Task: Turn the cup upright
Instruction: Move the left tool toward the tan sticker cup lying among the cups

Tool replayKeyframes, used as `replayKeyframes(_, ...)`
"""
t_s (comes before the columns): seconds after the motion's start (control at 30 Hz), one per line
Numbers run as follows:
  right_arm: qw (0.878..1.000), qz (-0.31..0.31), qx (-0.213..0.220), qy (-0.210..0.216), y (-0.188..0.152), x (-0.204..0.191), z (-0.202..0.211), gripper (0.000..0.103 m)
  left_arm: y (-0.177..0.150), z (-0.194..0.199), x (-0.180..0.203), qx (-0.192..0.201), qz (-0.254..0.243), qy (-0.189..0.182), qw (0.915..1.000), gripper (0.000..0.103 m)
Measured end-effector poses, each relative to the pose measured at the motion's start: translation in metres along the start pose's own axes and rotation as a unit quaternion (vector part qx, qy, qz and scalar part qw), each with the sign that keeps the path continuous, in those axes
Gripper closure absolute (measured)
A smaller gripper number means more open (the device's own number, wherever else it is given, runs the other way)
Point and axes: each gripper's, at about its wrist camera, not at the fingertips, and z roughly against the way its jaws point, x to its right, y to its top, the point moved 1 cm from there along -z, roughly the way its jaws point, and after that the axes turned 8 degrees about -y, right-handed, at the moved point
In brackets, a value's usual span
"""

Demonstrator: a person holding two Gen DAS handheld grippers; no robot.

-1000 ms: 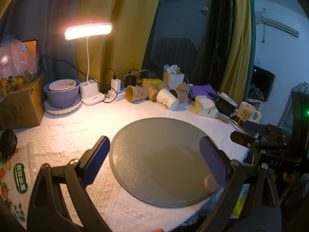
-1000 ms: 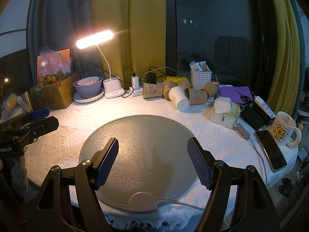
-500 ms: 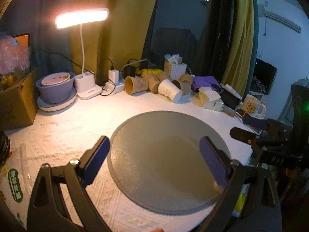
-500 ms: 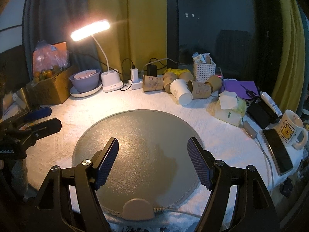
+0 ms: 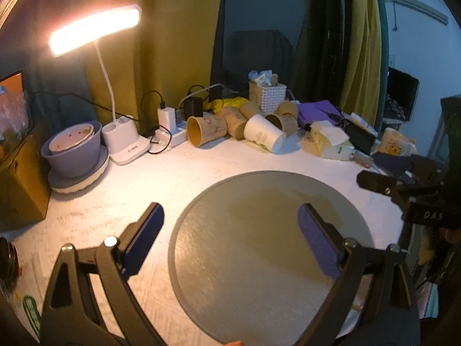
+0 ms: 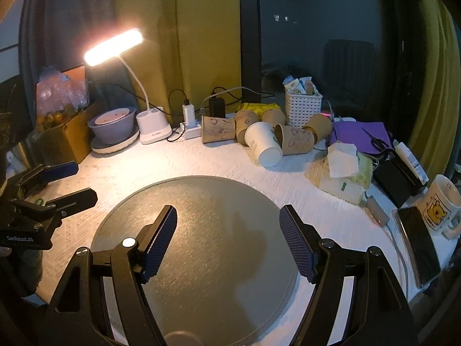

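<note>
While nothing is held by either tool, the left gripper (image 5: 230,230) is seen spread wide over the grey round mat (image 5: 259,245), jaws well apart w/ nothing between them. Same for the right gripper (image 6: 227,239): released, blue pads (image 6: 296,248) parted above the mat (image 6: 201,245), no contact w/ any cup.

The white paper cup (image 6: 263,144) is found lying on its side at the back of the table, beyond the mat's far edge, one end turned toward the cameras; it is seen in the left view too (image 5: 263,137). It is packed among brown paper cups, also tipped over: one (image 6: 217,129) to its left, open mouth facing left, another (image 6: 296,142) touching it on the right.

Behind the cups a white basket (image 6: 302,108) is placed upright, near the yellow curtain. A lit desk lamp (image 6: 115,46) is set at back left, w/ a purple bowl (image 6: 113,124) on a plate beside its base. A bear mug (image 6: 442,210) and a dark phone (image 6: 419,239) are seen at the right edge. The table is covered w/ a white textured cloth (image 6: 201,161).

In the right view, the left tool is seen at the far left edge; in the left view, the right tool at the far right.
</note>
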Motion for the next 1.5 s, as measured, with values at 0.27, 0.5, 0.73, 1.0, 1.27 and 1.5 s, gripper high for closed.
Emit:
replayKeyframes(0.27, 1.0, -0.005, -0.016, 0.007, 0.018, 0.009, -0.038, 0.026, 0.021, -0.044, -0.018, -0.023, -0.022, 0.005, 0.9995, 0.008)
replayKeyframes(0.5, 0.999, -0.012, -0.036, 0.018, 0.032, 0.015, -0.078, 0.026, 0.038, -0.088, -0.035, -0.036, -0.051, 0.03, 0.9976, 0.008)
replayKeyframes(0.73, 0.999, -0.02, -0.048, 0.012, 0.047, 0.027, -0.121, 0.026, 0.059, -0.129, -0.051, -0.044, -0.068, 0.031, 0.9962, 0.008)
replayKeyframes(1.0, 0.999, -0.014, -0.044, 0.014, 0.078, 0.04, -0.165, 0.026, 0.091, -0.179, -0.058, -0.043, -0.105, 0.03, 0.9931, 0.008)
replayKeyframes(1.27, 0.999, -0.012, -0.049, 0.019, 0.116, 0.051, -0.2, 0.026, 0.128, -0.222, -0.078, -0.038, -0.116, 0.022, 0.9923, 0.008)
replayKeyframes(1.5, 0.998, -0.023, -0.052, 0.028, 0.131, 0.055, -0.222, 0.026, 0.152, -0.252, -0.081, -0.038, -0.143, -0.002, 0.9889, 0.008)
